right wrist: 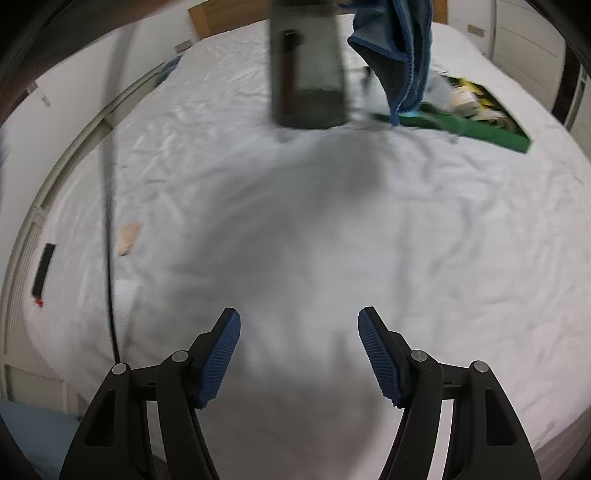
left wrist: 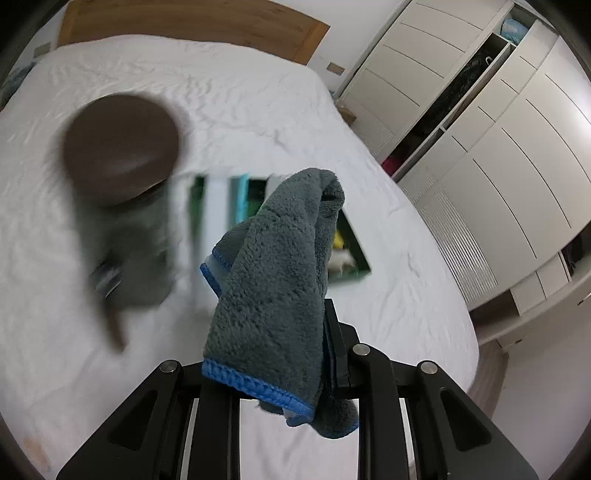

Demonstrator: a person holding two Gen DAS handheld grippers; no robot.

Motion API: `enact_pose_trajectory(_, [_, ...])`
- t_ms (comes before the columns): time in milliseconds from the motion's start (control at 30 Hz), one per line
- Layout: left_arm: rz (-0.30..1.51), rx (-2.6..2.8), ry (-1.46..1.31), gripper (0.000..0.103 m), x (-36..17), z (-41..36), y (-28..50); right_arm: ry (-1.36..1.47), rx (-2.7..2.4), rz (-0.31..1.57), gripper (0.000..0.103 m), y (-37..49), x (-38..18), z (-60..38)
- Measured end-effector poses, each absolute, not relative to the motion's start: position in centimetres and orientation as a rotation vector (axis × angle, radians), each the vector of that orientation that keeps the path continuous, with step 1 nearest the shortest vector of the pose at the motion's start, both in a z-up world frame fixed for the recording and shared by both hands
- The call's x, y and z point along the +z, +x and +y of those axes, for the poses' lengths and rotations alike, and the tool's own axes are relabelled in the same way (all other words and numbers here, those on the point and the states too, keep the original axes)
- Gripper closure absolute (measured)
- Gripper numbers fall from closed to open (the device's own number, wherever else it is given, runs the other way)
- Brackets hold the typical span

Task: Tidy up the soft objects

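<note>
White-sheeted bed [left wrist: 229,96], wooden headboard [left wrist: 192,26], white wardrobe [left wrist: 517,158], one door open

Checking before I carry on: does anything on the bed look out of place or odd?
A small peach-coloured patch lies alone on the white sheet, far from the green box; too blurred to identify. The grey cloth hangs bunched from the left tongs. Nothing looks spilled or damaged.

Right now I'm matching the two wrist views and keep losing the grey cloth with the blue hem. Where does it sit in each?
Left wrist view: grey cloth fills the lower middle, draped over the left gripper, whose jaws pinch it.
Right wrist view: the cloth hangs at the top edge, right of centre, showing its blue side.
Shared landmark: the green box on the white bed, just behind the cloth in both.
</note>
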State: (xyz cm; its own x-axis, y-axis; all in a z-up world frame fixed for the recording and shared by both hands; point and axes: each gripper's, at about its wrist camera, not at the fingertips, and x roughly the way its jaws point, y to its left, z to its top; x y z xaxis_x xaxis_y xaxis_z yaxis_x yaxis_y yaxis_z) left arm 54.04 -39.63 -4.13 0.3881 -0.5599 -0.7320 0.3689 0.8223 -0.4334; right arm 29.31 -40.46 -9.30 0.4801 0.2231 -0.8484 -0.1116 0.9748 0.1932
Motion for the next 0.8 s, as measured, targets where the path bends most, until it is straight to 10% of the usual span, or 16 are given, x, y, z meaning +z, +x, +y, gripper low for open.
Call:
enact_pose_trajectory(400, [1.093,-0.419,-0.087,0.083,-11.6,-48.9,66.1,0.140,0.132,1.051,0.036,29.1,-9.3,-46.0])
enact_pose_trajectory(567, [1.086,-0.384,-0.044,0.033,-13.5,-49.5,65.7,0.148,0.118,1.049,0.036,29.5,-9.7,-46.7])
enact_pose_trajectory(800, [0.961,-0.397,-0.003,0.032,-9.4,-48.7,64.1,0.144,0.118,1.058,0.036,30.1,-10.2,-45.8])
